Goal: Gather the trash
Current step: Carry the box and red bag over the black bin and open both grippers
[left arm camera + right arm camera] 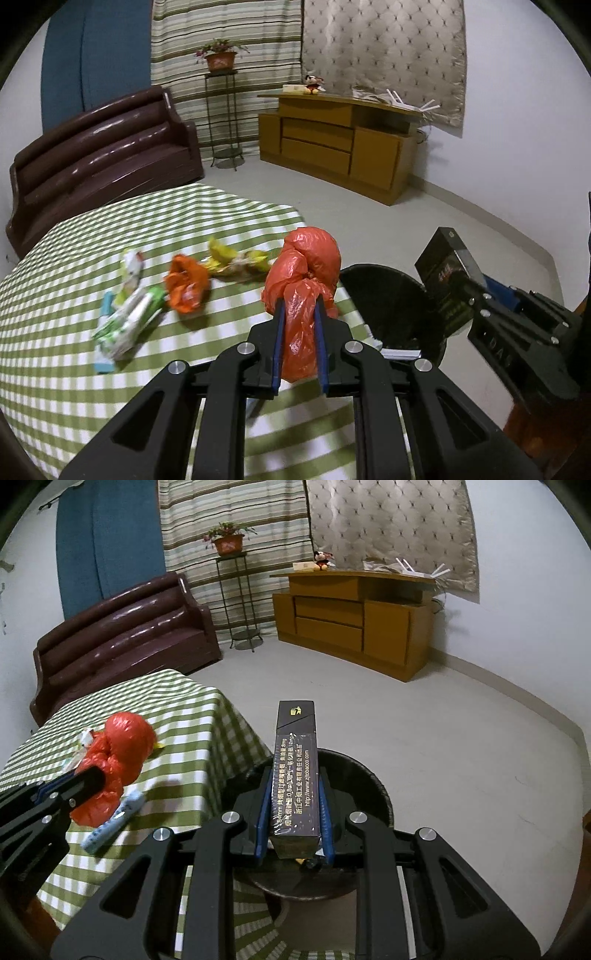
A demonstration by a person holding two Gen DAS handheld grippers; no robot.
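My left gripper (300, 306) is shut on a crumpled red plastic bag (306, 269), held above the right edge of the green checked table (55, 332). The bag also shows in the right wrist view (118, 753). My right gripper (295, 786) is shut on a dark cigarette carton (295, 775), held over the black trash bin (373, 786). In the left wrist view the carton (443, 273) and right gripper (458, 288) sit beside the bin (388, 295). An orange bag (186, 284), banana peels (236, 258) and wrappers (129, 314) lie on the table.
A blue-and-white tube (110, 823) lies near the table's right edge. A brown sofa (99, 158) stands behind the table. A wooden cabinet (340, 144) and a plant stand (221, 110) stand against the far wall across open grey floor.
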